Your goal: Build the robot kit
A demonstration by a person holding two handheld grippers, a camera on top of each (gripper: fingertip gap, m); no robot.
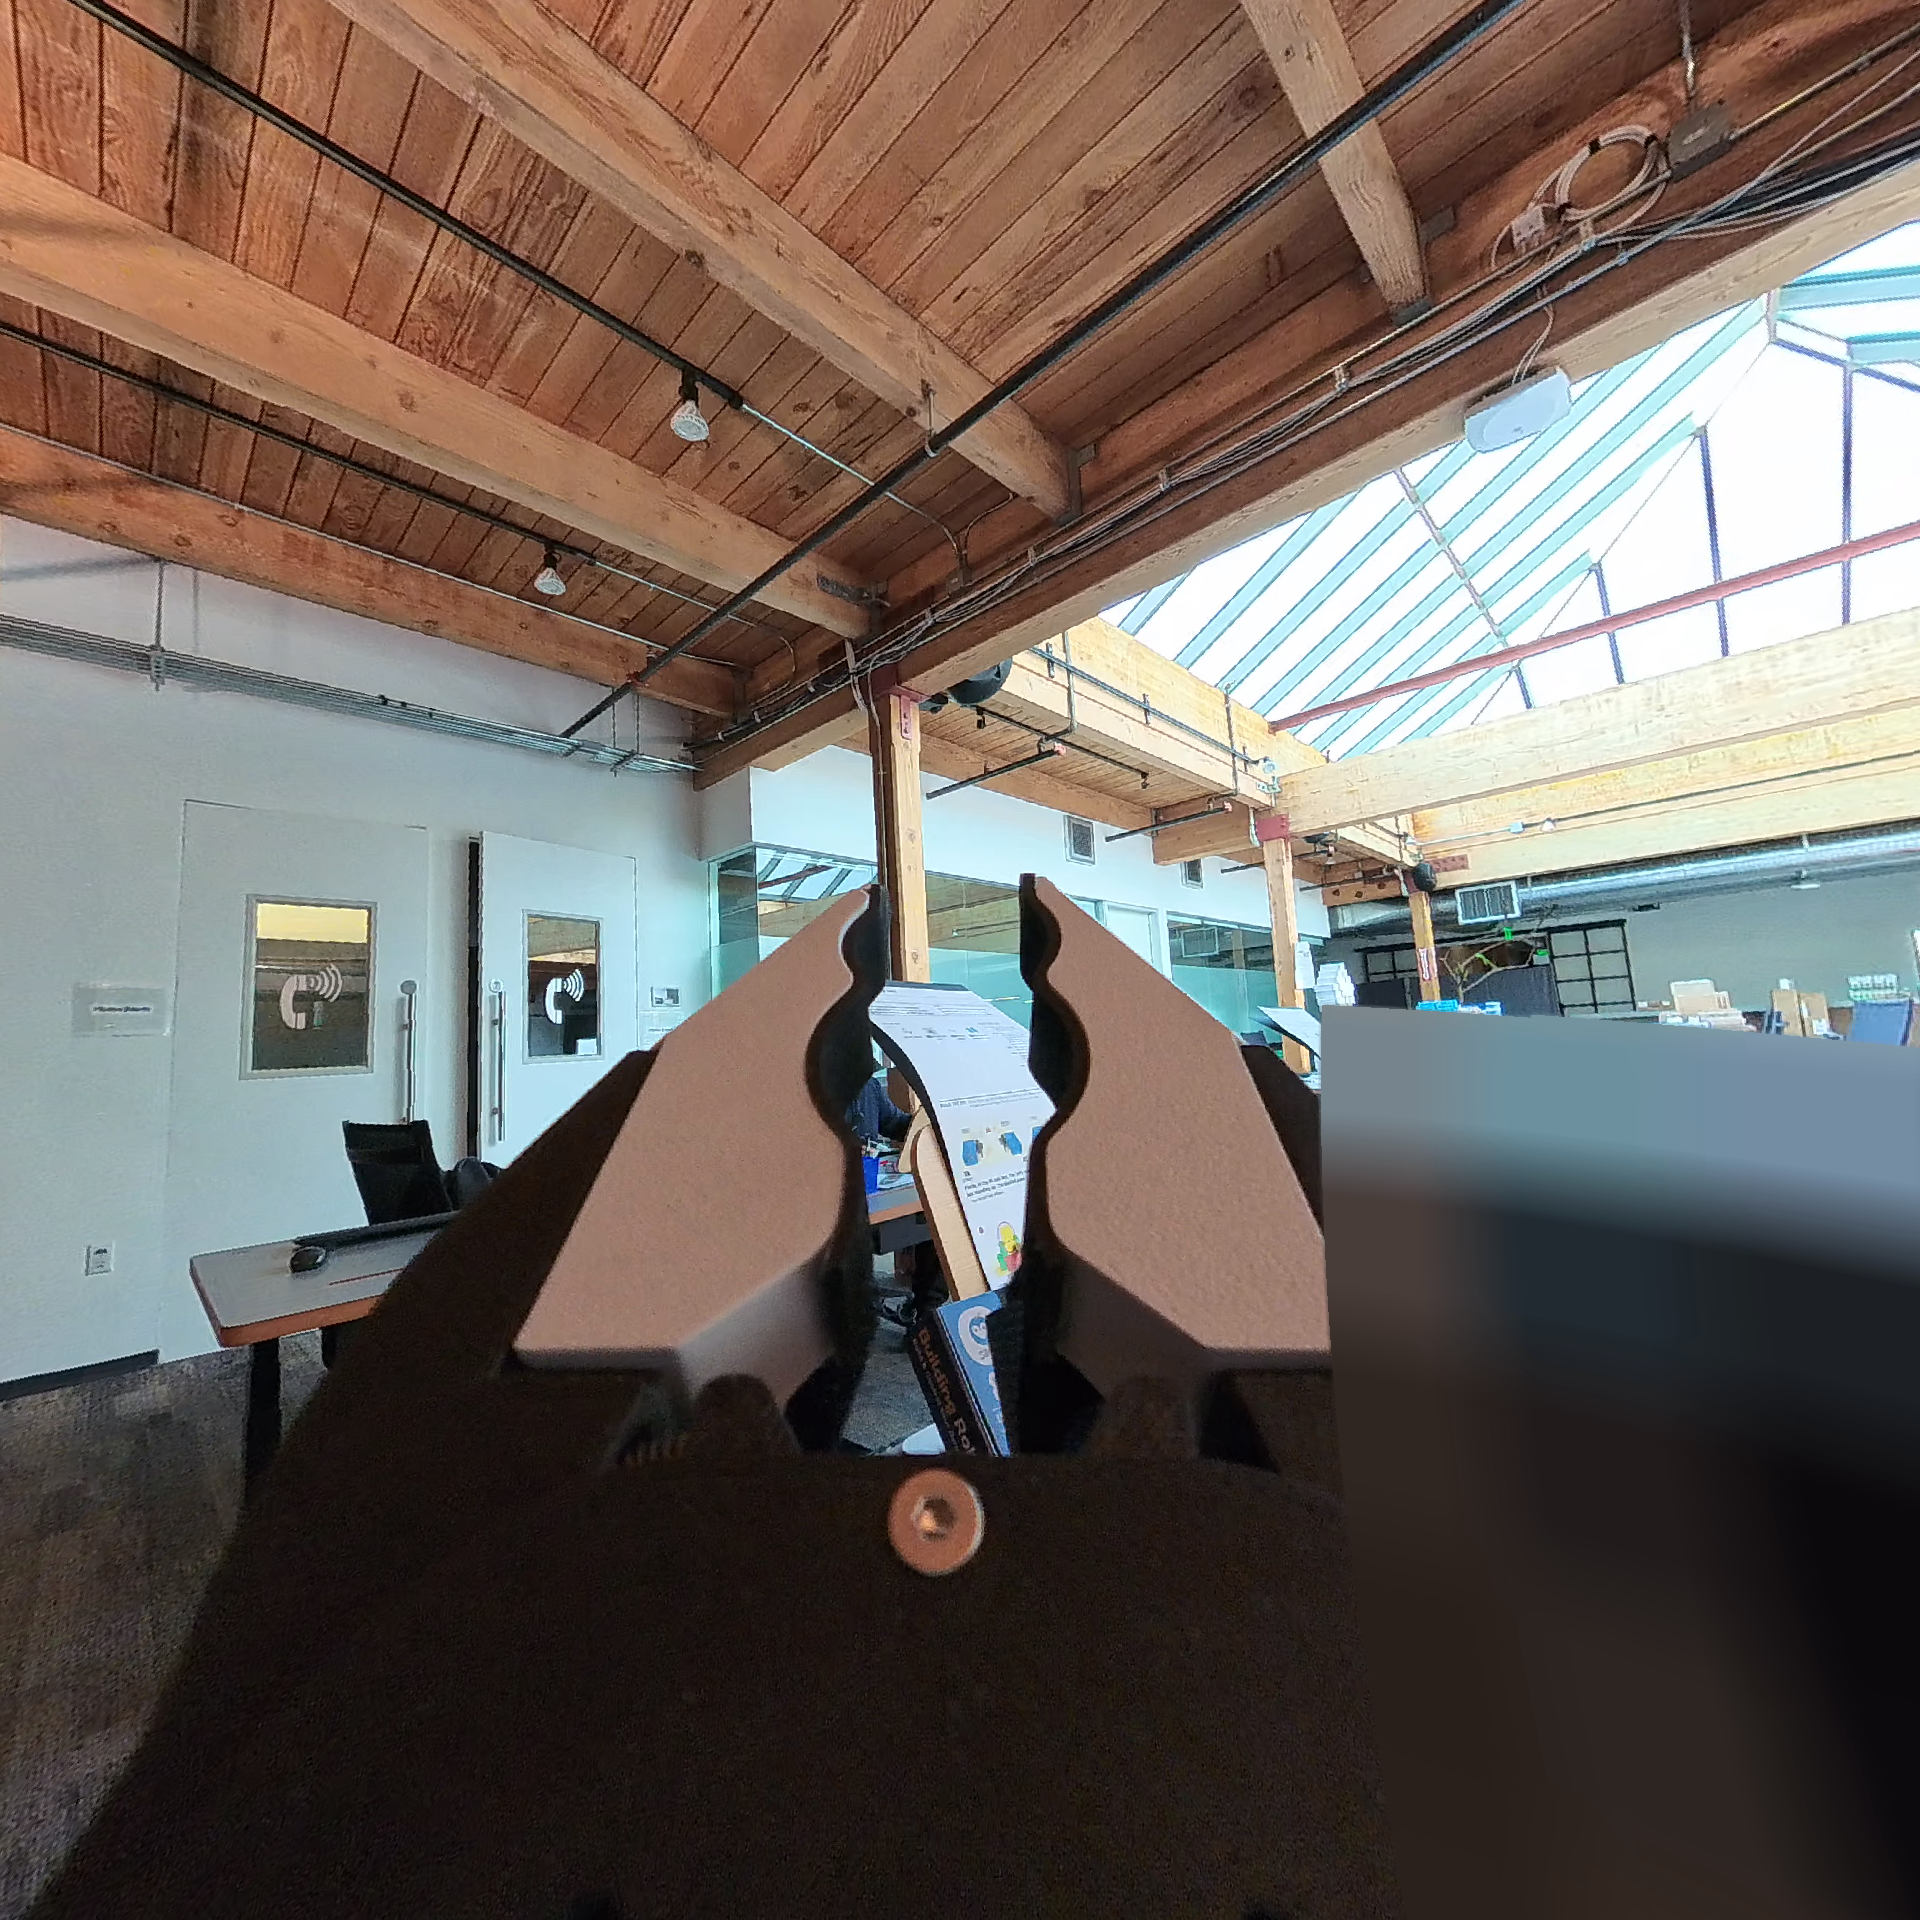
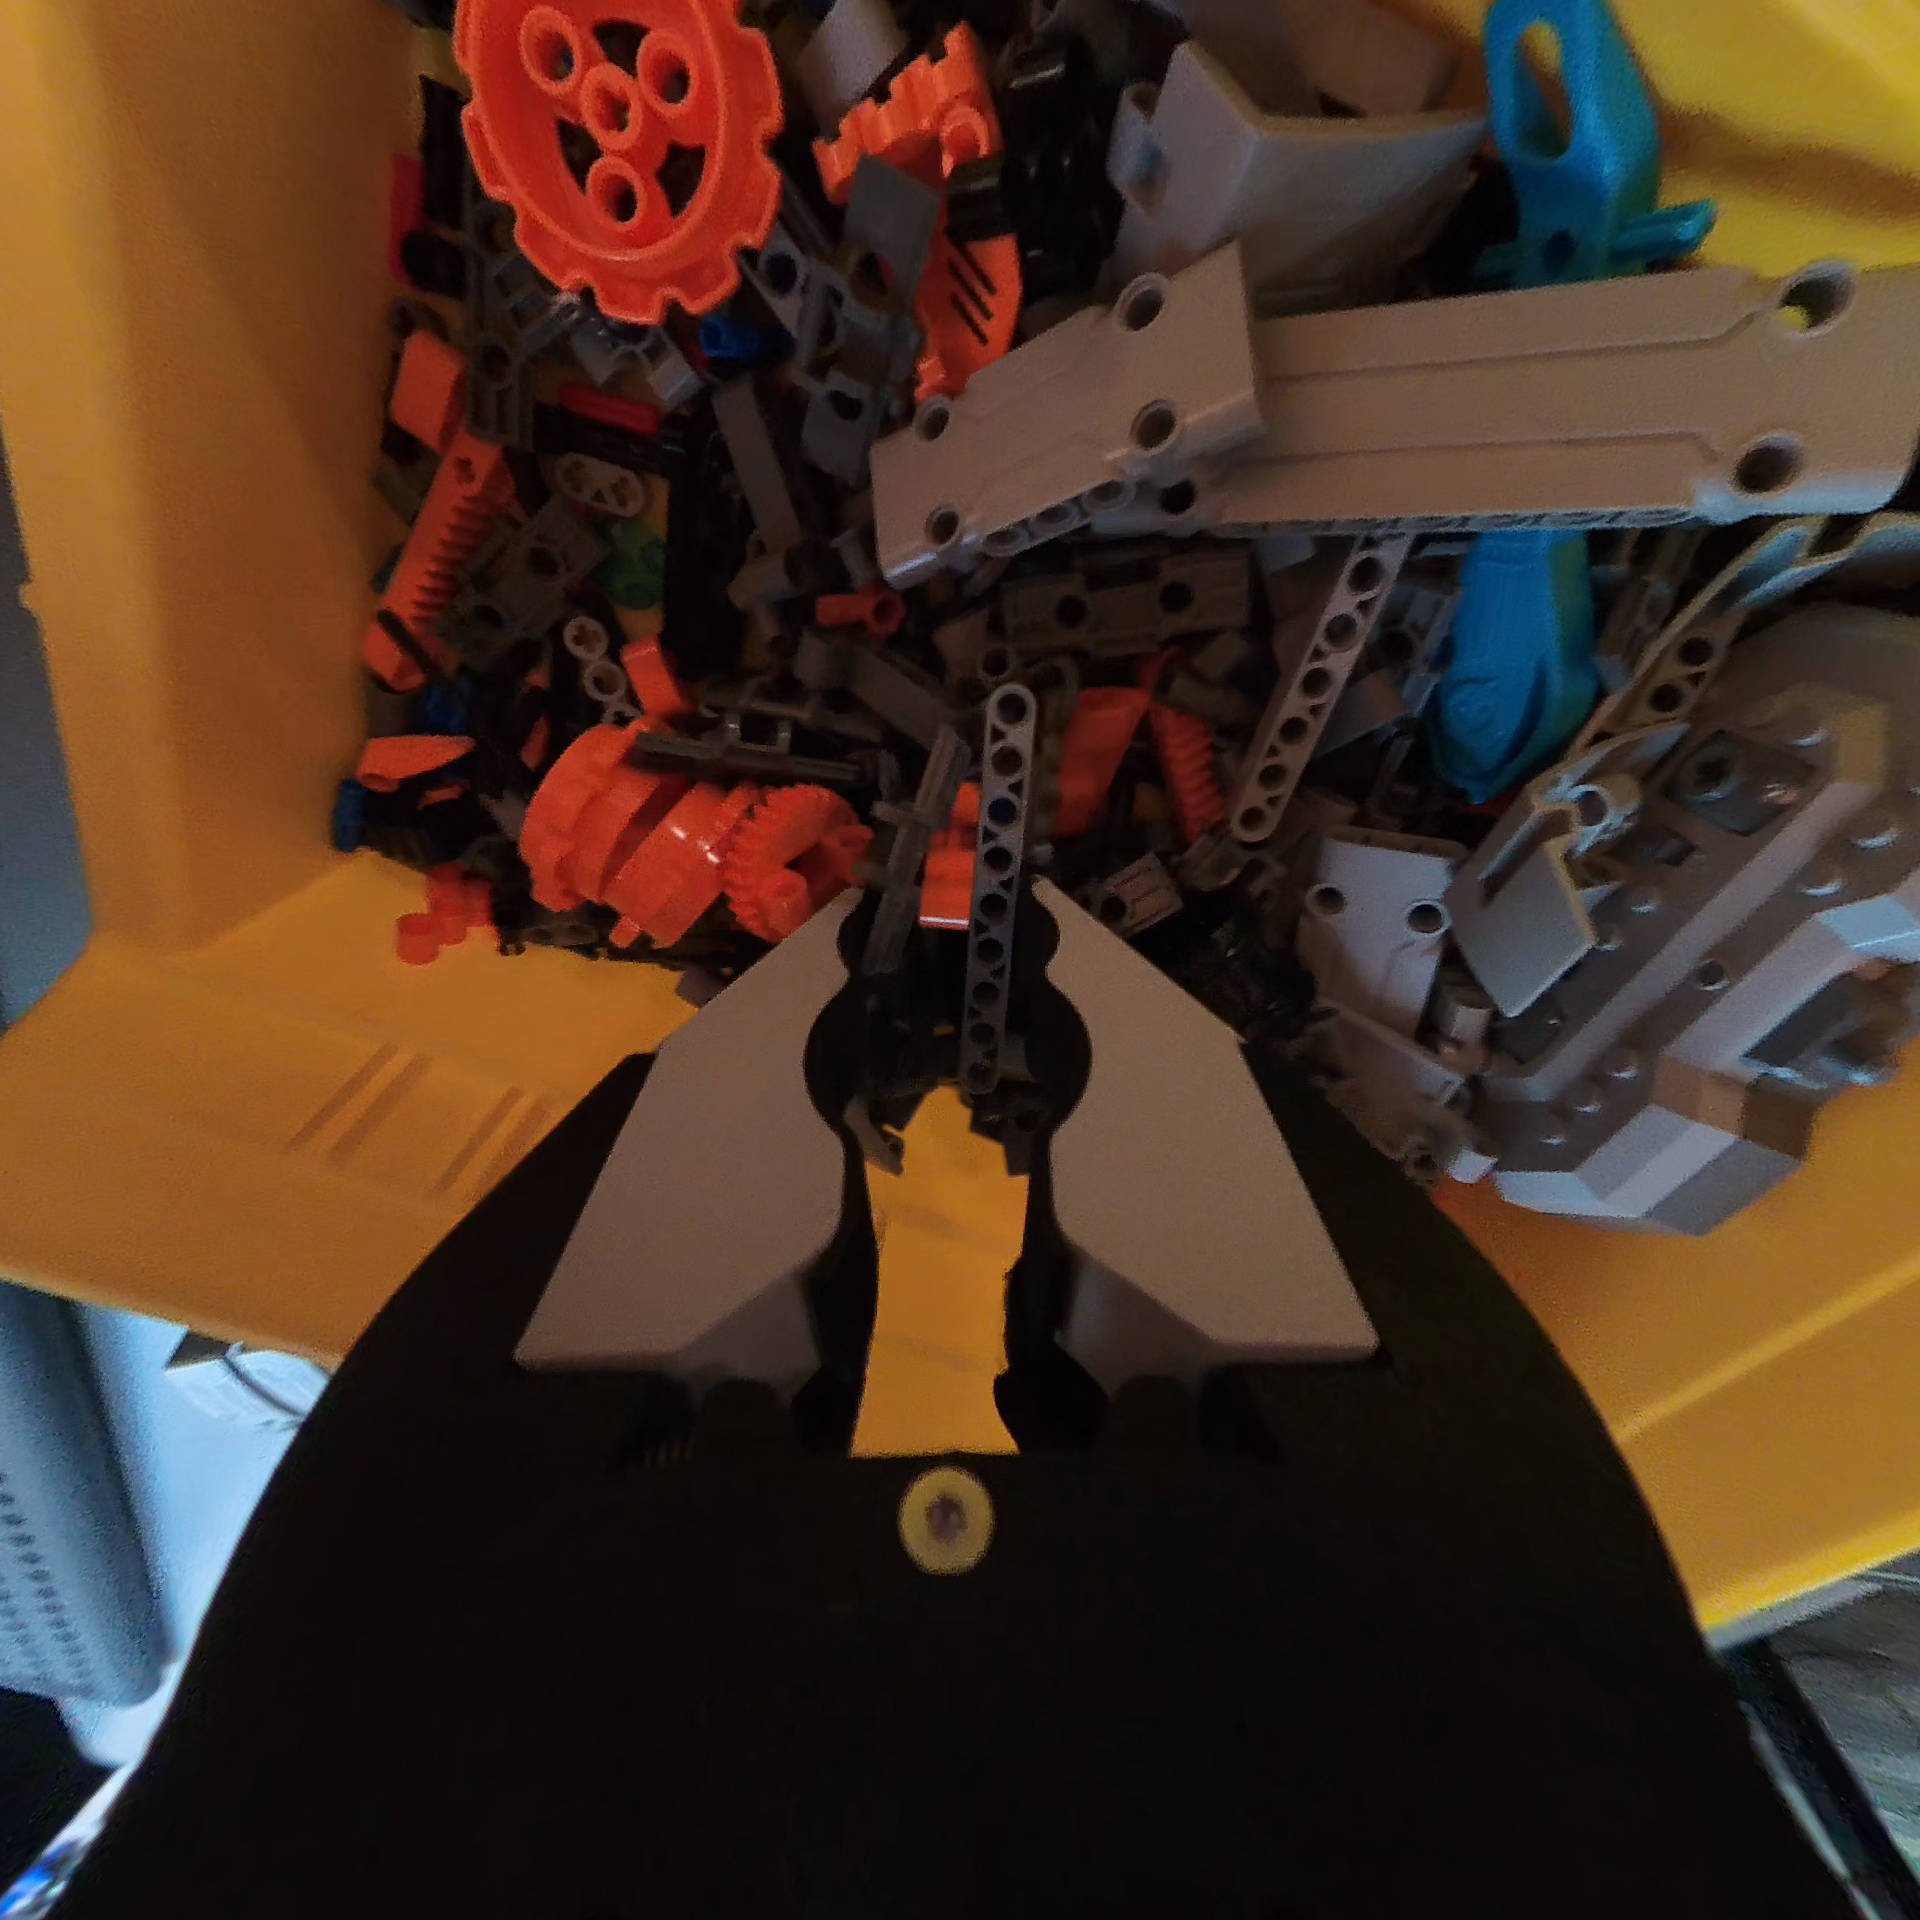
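Note:
My right gripper (image 2: 951, 904) is open and hangs low over a yellow bin (image 2: 208, 1091) full of loose plastic building parts. A thin grey beam with holes (image 2: 997, 883) and a dark cross-shaped axle piece (image 2: 909, 862) lie in the gap between its fingertips; the jaws stand wider than both. An orange gear assembly (image 2: 665, 831) lies just left of the tips. My left gripper (image 1: 951, 904) is open and empty, pointing up into an office room, away from the bin. A printed sheet (image 1: 966, 1081) and a blue book (image 1: 971, 1371) show beyond its fingers.
In the bin lie a large orange toothed wheel (image 2: 618, 156), a long light-grey motor block (image 2: 1351, 405), a big grey block (image 2: 1714, 987) at right and teal parts (image 2: 1558, 145). The left wrist view shows a desk (image 1: 260, 1299), white doors and a wooden ceiling.

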